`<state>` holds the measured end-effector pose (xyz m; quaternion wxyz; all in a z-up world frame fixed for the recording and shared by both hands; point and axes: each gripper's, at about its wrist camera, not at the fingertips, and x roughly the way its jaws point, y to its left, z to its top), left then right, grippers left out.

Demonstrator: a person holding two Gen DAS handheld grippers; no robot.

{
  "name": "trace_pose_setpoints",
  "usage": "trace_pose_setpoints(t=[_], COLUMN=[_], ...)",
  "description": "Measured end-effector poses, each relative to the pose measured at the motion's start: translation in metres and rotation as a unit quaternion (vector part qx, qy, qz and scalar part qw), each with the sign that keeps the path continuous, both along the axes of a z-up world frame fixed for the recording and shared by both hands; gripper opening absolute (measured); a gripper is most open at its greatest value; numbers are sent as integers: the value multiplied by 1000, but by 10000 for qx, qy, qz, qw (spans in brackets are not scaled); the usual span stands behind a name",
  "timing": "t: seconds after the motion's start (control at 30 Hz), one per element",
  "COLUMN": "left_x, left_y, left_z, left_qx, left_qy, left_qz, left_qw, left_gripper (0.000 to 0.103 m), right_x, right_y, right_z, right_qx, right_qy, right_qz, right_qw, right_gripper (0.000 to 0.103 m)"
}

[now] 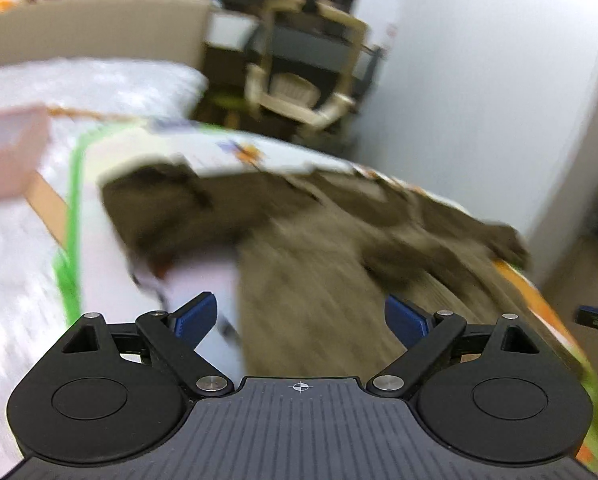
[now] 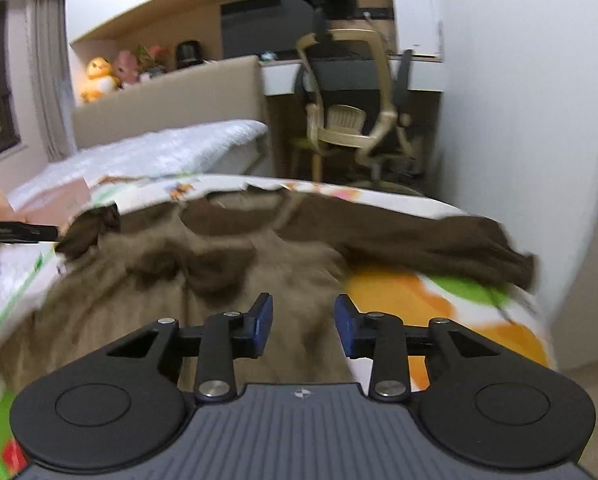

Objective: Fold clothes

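Note:
A brown garment (image 1: 319, 248) with darker sleeves lies spread on a colourful printed sheet (image 1: 99, 280) on the bed. It also shows in the right wrist view (image 2: 227, 264), one dark sleeve (image 2: 439, 244) stretched to the right. My left gripper (image 1: 301, 318) is open wide and empty, hovering over the garment's near part. My right gripper (image 2: 303, 326) is open and empty, just above the garment's near hem. Both views are motion-blurred. The other gripper's tip shows at the right edge of the left wrist view (image 1: 597, 320) and at the left edge of the right wrist view (image 2: 15, 232).
A pink box (image 1: 11, 152) sits on the bed to the left. A white quilted mattress (image 2: 159, 152) and beige headboard (image 2: 167, 100) lie behind. A beige office chair (image 2: 351, 116) stands at a desk beyond the bed. A white wall (image 2: 519, 120) is at the right.

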<state>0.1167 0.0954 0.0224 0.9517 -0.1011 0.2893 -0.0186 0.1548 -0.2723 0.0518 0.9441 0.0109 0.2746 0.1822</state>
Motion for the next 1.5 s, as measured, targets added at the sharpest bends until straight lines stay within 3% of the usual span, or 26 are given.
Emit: trace_pose_setpoints(t=[0.13, 0.2, 0.23, 0.3, 0.4, 0.47, 0.5, 0.53, 0.6, 0.7, 0.83, 1.0, 1.07, 1.17, 1.2, 1.23, 1.3, 1.33, 1.43, 1.5], left_x=[54, 80, 92, 108, 112, 111, 112, 114, 116, 122, 137, 163, 172, 177, 175, 172, 162, 155, 133, 125], left_y=[9, 12, 14, 19, 25, 23, 23, 22, 25, 25, -4, -64, -89, -119, -123, -126, -121, -116, -97, -86], left_z=[0, -5, -11, -20, -30, -37, -42, -46, -46, -31, 20, 59, 49, 22, 11, 1, -16, -23, -40, -42], left_qx=[979, 1472, 1636, 1724, 1817, 2025, 2132, 2244, 2281, 2211, 1930, 658, 202, -298, -356, -399, -482, -520, -581, -527], left_qy=[-156, -154, -54, 191, 353, 456, 514, 574, 555, 294, -479, -1172, -1064, -747, -610, -476, -294, -248, -182, -152], left_qz=[735, 842, 789, 608, 276, 154, 167, 209, 408, 703, 535, -432, -914, -1490, -1580, -1641, -1571, -1479, -1194, -1136], left_qw=[9924, 9854, 9834, 9830, 9823, 9781, 9755, 9726, 9712, 9723, 9786, 9900, 9899, 9856, 9849, 9845, 9860, 9873, 9910, 9920], left_gripper=[94, 87, 76, 64, 67, 66, 56, 34, 13, 9, 8, 9, 11, 38, 53, 58, 62, 69, 78, 84], right_x=[37, 45, 49, 52, 57, 62, 64, 65, 67, 68, 67, 68, 69, 70, 70, 71, 73, 73, 69, 73], right_y=[38, 50, 57, 57, 50, 45, 42, 38, 31, 27, 27, 25, 25, 24, 23, 23, 24, 25, 37, 44], right_z=[-15, -25, -31, -38, -50, -57, -59, -60, -62, -64, -63, -64, -65, -66, -66, -67, -67, -67, -54, -34], right_qx=[152, 138, 131, 280, 675, 929, 1050, 1189, 1444, 1622, 1638, 1678, 1699, 1734, 1744, 1755, 1737, 1695, 1144, 720], right_qy=[99, 169, 204, 269, 422, 580, 667, 690, 731, 780, 749, 775, 800, 843, 857, 880, 927, 932, 654, 334], right_qz=[402, 587, 679, 743, 810, 804, 797, 791, 776, 791, 809, 764, 749, 705, 686, 680, 656, 631, 527, 487], right_qw=[9990, 9980, 9974, 9965, 9935, 9907, 9890, 9874, 9838, 9805, 9803, 9798, 9793, 9787, 9785, 9782, 9782, 9791, 9899, 9957], right_gripper=[37, 40, 43, 52, 67, 68, 68, 71, 75, 75, 76, 76, 76, 77, 77, 77, 77, 77, 76, 69])
